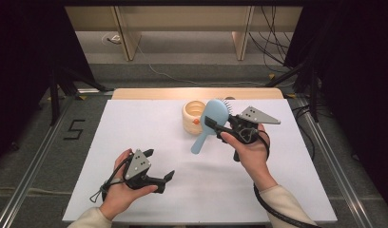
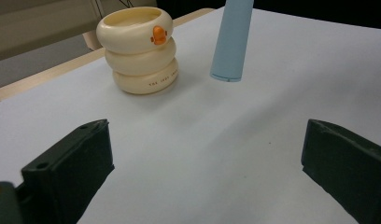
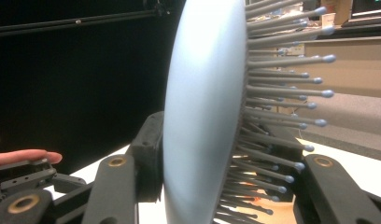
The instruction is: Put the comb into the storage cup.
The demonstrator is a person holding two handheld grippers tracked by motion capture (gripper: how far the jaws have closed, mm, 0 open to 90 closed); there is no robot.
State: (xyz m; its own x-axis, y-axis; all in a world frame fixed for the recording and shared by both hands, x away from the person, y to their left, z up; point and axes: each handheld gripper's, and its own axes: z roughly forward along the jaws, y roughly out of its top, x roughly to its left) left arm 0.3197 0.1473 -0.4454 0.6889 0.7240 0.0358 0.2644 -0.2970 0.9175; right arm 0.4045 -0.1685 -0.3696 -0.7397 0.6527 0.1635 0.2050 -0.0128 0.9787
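A: Hairbrush (image 1: 212, 121) first: where is it?

B: Up off the white table (image 1: 135, 118), clamped in the right gripper (image 1: 216, 127). The jaws pinch the blue brush at its head, one on the smooth back and one in among the bristles, as the right gripper view shows (image 3: 202, 121).

A: Which way does it run?

B: Its long axis slants. The head sits high and just beside the cream cup (image 1: 194, 116), nearly over its rim; the handle (image 2: 231, 39) points down and toward the person's left, its end hanging clear of the table just beside the cup (image 2: 138, 49).

A: And the other hand?

B: The left gripper (image 1: 159, 166) rests low on the near part of the table, jaws spread wide with nothing between them, aimed toward the cup. It sits well apart from the brush.

A: So what does the next move turn on?

B: My guess is the brush goes handle-first into the cup. The handle's end lies to the side of the opening, so the right hand, wrist cocked with the palm up, would have to lift and stand the brush more upright over the rim.
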